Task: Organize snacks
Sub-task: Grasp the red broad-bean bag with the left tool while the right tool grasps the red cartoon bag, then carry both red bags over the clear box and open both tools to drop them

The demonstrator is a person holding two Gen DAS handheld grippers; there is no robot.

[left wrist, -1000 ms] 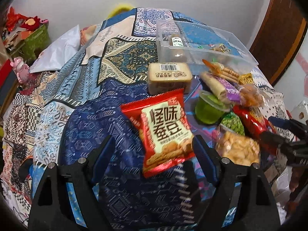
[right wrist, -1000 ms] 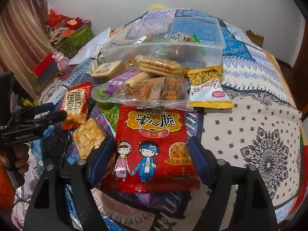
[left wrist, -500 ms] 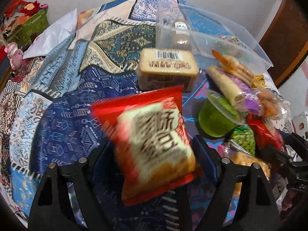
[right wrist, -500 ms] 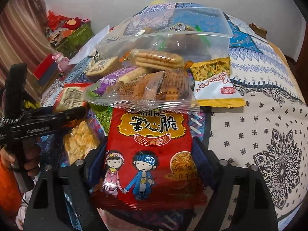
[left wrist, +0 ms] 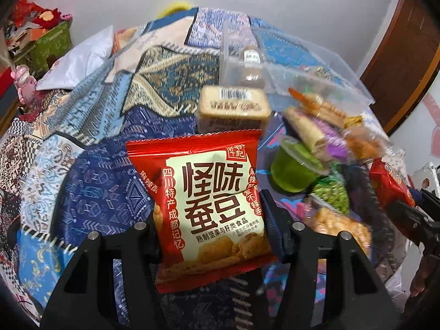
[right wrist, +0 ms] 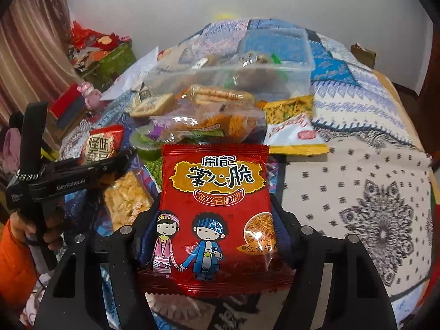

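The left gripper has its fingers closed on the sides of a red bean snack packet, holding it upright and lifted off the bed, a patterned blue quilt showing beneath. The right gripper likewise pinches a red noodle snack packet with two cartoon children on it, its fingers pressed against both edges and the packet raised in front of the camera. In the right wrist view the left gripper shows at the left with its packet, held by a hand in an orange sleeve. Just behind the held packets lies the rest of the pile: a clear bag of yellow crackers, a bag of green peas, and a green jelly cup. Beyond these are a purple-wrapped wafer roll, a tan cake with a barcode, a stack of biscuits, and a yellow and white bag to the right. Farthest back on the bed stands a clear plastic box with a few small snacks inside, near a white wall.
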